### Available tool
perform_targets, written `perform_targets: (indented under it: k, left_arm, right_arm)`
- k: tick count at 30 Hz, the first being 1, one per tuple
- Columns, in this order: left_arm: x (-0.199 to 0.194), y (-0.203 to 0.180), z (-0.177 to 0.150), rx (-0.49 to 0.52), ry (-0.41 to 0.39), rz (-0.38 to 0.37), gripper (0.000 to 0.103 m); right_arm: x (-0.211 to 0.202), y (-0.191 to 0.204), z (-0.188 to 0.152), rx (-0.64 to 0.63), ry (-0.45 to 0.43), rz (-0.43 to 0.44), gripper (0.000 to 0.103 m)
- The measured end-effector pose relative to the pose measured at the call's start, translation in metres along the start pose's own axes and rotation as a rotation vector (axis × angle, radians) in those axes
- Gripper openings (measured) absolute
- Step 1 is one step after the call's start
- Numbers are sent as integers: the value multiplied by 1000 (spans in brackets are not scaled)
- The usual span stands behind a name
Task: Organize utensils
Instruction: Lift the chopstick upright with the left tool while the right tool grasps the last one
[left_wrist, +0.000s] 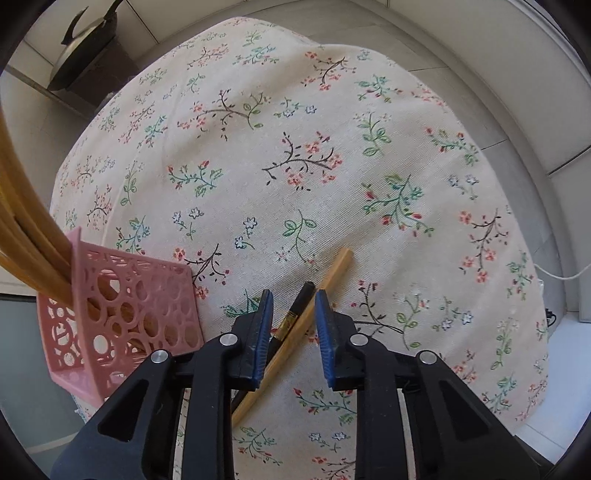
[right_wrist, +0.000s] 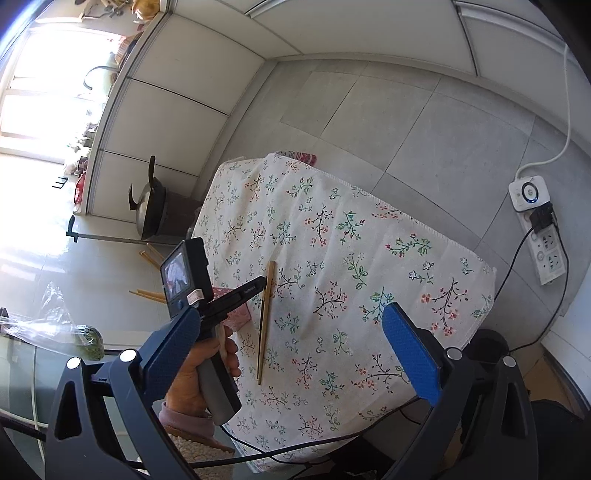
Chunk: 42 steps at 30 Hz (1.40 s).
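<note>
Left wrist: no readable writing. Left gripper (left_wrist: 291, 295) part-spread, pads clear of the two chopsticks (left_wrist: 334, 271) lying between them on the tabletop (left_wrist: 332, 110); pink basket (left_wrist: 122, 306) just left. Right wrist: right gripper (right_wrist: 291, 339) spread wide, empty, chopsticks between its fingers.

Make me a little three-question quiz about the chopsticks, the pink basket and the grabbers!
1. True or false: the two chopsticks on the cloth are the same colour.
2. What is already standing in the pink basket? A) spoons B) wooden chopsticks C) nothing
3. Which gripper has chopsticks between its pads?

Key
1. False: one is dark, one is light wood.
2. B
3. The left gripper; the right gripper is wide open and holds nothing.
</note>
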<state>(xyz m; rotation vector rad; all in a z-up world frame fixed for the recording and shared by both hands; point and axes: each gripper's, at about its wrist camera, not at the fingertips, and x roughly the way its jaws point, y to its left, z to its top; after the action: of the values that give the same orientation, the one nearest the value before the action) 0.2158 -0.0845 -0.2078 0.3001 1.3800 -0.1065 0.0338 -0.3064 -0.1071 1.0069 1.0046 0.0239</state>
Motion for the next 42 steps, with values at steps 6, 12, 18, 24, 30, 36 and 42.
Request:
perform_targets:
  k: [6,12,18,24,30,36,42]
  left_arm:
    - [7,8,3,7,-14,2,19]
    - [20,19,4,14,10,-46,14]
    - [9,33,-29,4,-47,-105,6]
    - [-36,54,-93,28,-152,-163,6]
    - [-108,70,-149,-33,-273,-209,6]
    - [-143,110,-181,-121,-383,-229,6]
    - [-165,124,-185,-141,-474,-242,6]
  right_arm:
    - [6,1,-1,-6,7,-18,96]
    - [14,2,-2,-29,14,-50,96]
    - [34,2,-1,-43,25,-138,96]
    - [85,18,-10,-142,63,-307,96]
    - [146,55,-23,-288,108,-409,96]
    - [214,89,-25,-398,143,-510,94]
    - [271,100,-34,-458,271,-555,51]
